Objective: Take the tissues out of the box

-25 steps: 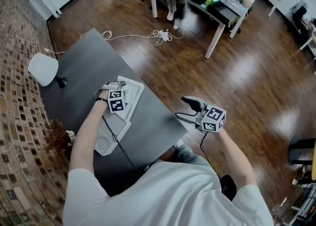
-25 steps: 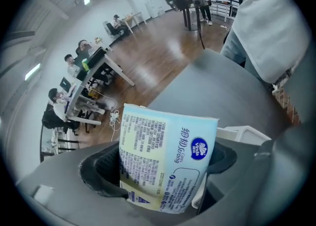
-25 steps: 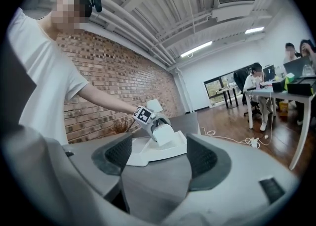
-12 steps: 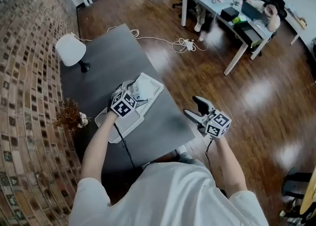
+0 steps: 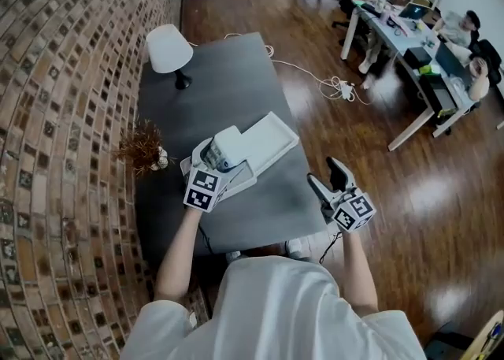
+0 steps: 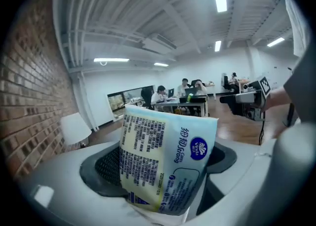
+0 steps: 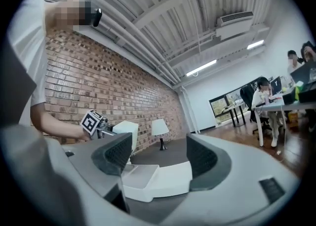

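Here, dark table (image 5: pixel 213 83) beside brick wall (image 5: pixel 63 75).

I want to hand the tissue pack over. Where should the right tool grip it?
The upper half of the pack: it stands free above the left tool, which clamps the lower part. Bring the right tool in from the right, its own side.

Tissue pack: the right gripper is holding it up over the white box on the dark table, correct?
No. The left gripper holds the tissue pack, as the left gripper view shows; the right gripper is open and empty. It is indeed up over the white box on the dark table.
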The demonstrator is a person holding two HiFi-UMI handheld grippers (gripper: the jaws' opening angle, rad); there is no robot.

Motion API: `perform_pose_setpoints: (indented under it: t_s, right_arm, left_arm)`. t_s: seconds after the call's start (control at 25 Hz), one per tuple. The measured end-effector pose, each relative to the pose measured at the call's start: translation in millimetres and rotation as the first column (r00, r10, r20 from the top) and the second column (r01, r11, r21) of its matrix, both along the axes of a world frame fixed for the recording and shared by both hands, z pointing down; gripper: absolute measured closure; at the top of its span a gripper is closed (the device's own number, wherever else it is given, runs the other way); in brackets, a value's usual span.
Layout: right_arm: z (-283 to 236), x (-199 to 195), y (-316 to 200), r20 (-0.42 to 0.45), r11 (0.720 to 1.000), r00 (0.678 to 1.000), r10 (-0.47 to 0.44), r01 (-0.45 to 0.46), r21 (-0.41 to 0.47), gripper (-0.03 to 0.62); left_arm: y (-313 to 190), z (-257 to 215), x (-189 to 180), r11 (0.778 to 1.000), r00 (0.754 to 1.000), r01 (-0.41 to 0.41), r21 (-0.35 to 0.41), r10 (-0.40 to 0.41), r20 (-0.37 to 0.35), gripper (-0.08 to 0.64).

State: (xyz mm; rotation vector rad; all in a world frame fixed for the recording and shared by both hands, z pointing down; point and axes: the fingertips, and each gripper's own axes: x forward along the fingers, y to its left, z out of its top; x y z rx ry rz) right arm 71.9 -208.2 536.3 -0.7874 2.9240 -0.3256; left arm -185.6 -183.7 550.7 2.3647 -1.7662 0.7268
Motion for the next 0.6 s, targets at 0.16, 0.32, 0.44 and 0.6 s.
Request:
perform_pose_setpoints:
  t_s: [0.16, 0.32, 0.44, 0.6]
  right_arm:
    - [-7.8, -27.8, 11.6, -0.02, 0.999, 0.999, -0.025, 0.026, 0.041, 0.236]
    - [-9.6, -52.3, 20.7, -0.031, 0.998, 0.999, -0.025, 0.026, 0.058, 0.237]
    - [-8.1, -66.6, 24.3, -0.027, 0.999, 1.0, -0.014, 0.015, 0.05, 0.236]
    - [-8.8, -79.5, 22.4, 0.016, 0.999, 0.999, 0.036, -0.037, 0.027, 0.236]
  left_arm:
    - [40.2, -11.4, -15.9, 0.988, 0.986, 0.138, 0.068, -0.131, -0.1, 0.098]
    - [71.5, -21.0, -20.8, 0.962, 0.962, 0.234, 0.139, -0.209, -0.173, 0.098]
    - [92.4, -24.2, -25.0, 0.938, 0.941, 0.3, 0.176, -0.261, -0.214, 0.098]
    - [112.2, -15.8, -30.3, 0.92, 0.922, 0.347, 0.183, -0.299, -0.248, 0.1]
